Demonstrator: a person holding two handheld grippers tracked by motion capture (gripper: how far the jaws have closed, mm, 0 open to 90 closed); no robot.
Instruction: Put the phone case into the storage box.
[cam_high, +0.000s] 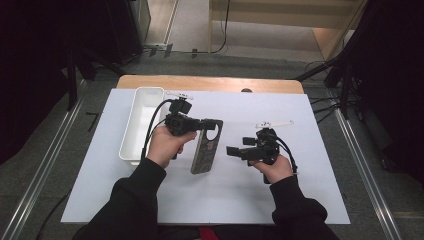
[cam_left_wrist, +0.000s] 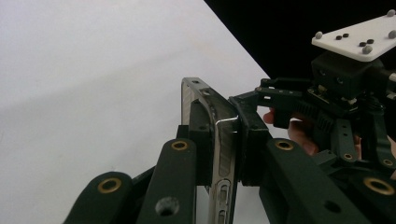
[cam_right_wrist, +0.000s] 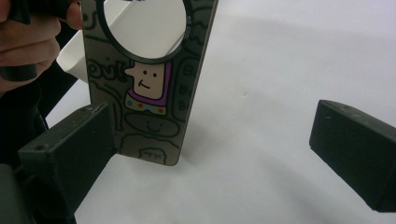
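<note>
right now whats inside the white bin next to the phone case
The white bin shows bare white floor at its far end in the high view. Its near part is covered by the left hand and left claw, shut on the phone case, so anything there is hidden.

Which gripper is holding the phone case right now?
The left gripper: shut on the phone case. The right gripper is open, beside it.
</note>
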